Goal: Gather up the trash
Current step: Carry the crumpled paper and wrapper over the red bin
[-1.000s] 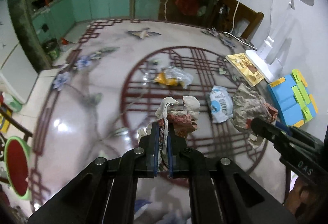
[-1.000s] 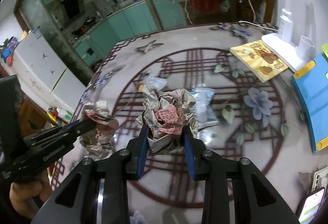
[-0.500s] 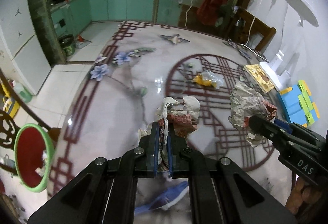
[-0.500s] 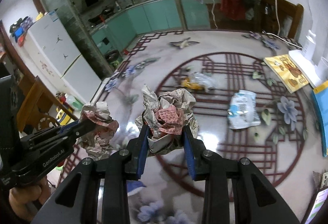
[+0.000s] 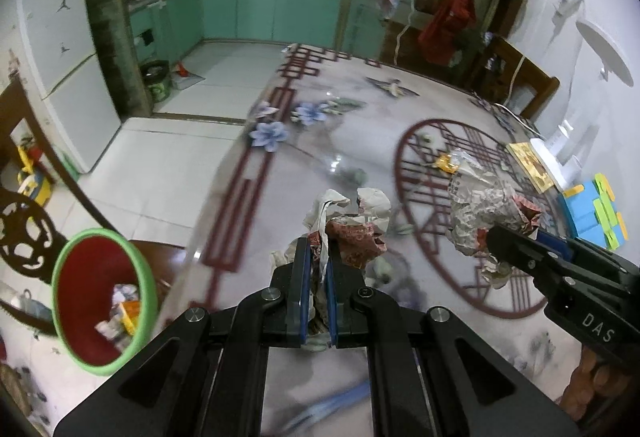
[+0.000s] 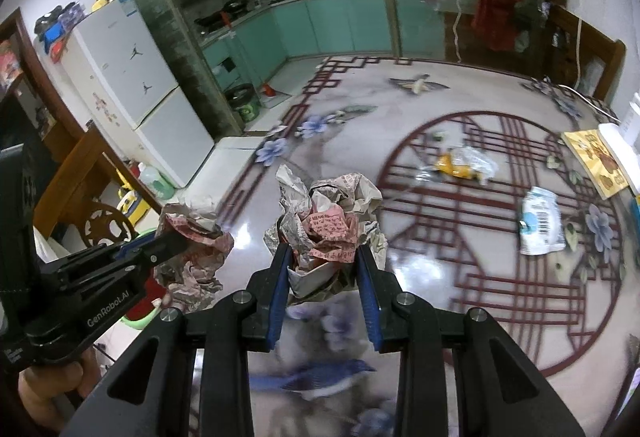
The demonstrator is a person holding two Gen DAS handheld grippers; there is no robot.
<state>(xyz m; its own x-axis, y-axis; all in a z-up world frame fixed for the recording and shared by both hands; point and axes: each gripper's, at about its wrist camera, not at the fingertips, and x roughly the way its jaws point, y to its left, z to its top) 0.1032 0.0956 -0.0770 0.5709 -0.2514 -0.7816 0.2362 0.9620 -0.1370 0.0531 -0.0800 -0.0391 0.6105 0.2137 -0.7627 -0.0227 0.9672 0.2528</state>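
Left wrist view: left gripper [image 5: 318, 269] clamped narrow on a crumpled paper wad [image 5: 352, 225], white and red-brown, held up above the glossy patterned tabletop [image 5: 320, 141]. Down at the left, off the table edge, a green-rimmed red trash bin [image 5: 102, 297] with scraps already inside. At the right, right gripper [image 5: 494, 237] reaching in, fingers pinched on a second wad of crumpled newspaper [image 5: 484, 209]. Farther off on the table, an orange snack wrapper [image 5: 450, 161].

Right wrist view: right gripper [image 6: 322, 261] spread fairly wide round the newspaper ball [image 6: 326, 221], pink printed sheet at its middle, blue finger pads [image 6: 280, 277] pressed against both sides. At the left, left gripper [image 6: 176, 239] gripping the smaller wad [image 6: 196, 241]. Lying on the tabletop [image 6: 440, 245] at the right, a white-and-blue plastic packet [image 6: 540, 221]; beyond it, nearer the middle, the orange snack wrapper [image 6: 456, 165]. At the far right edge, a yellow picture book [image 6: 596, 157].
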